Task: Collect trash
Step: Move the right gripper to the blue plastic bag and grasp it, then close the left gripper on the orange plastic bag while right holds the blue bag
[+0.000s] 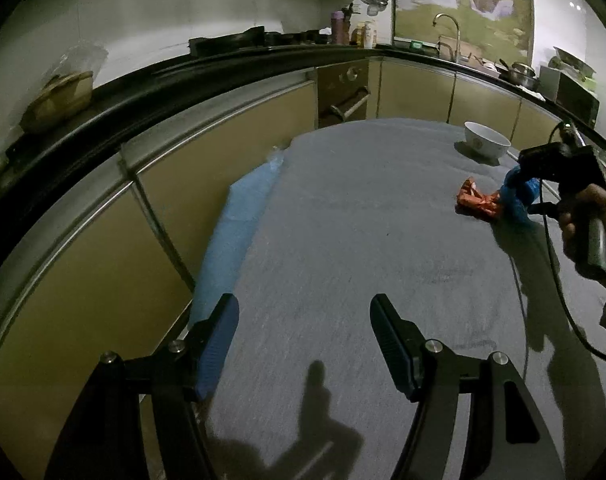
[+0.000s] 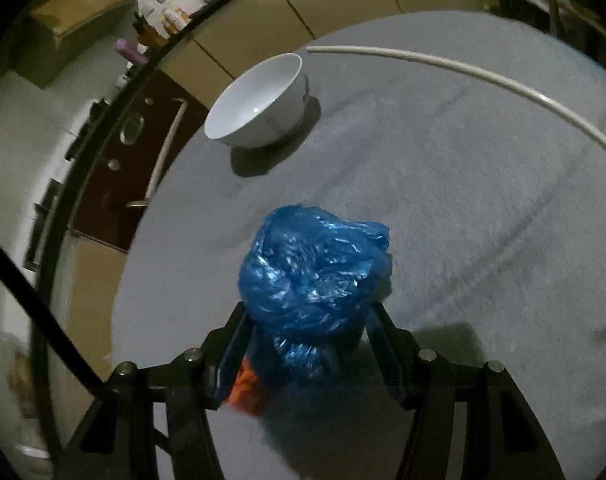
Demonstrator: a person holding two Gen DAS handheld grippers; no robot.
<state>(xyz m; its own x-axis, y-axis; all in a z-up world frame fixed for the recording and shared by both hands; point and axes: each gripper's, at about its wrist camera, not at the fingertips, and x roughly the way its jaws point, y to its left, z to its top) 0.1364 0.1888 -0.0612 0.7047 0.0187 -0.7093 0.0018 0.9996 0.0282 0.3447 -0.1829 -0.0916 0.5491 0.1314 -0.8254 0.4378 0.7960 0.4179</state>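
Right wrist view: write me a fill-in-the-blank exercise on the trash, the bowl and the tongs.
1. The crumpled plastic bag between the right tongs is ____ in colour.
2. The white bowl on the grey cloth holds ____.
3. The wrapper lying against the bag is ____.
4. Between the left tongs there is ____.

Missing words: blue; nothing; orange; nothing

A bowl [image 2: 259, 102] is sitting on the table [image 2: 463, 220], beyond a crumpled bag [image 2: 315, 272]. The bag is lying between the right gripper's [image 2: 309, 342] fingers, a wrapper [image 1: 478, 201] touching it on the left.
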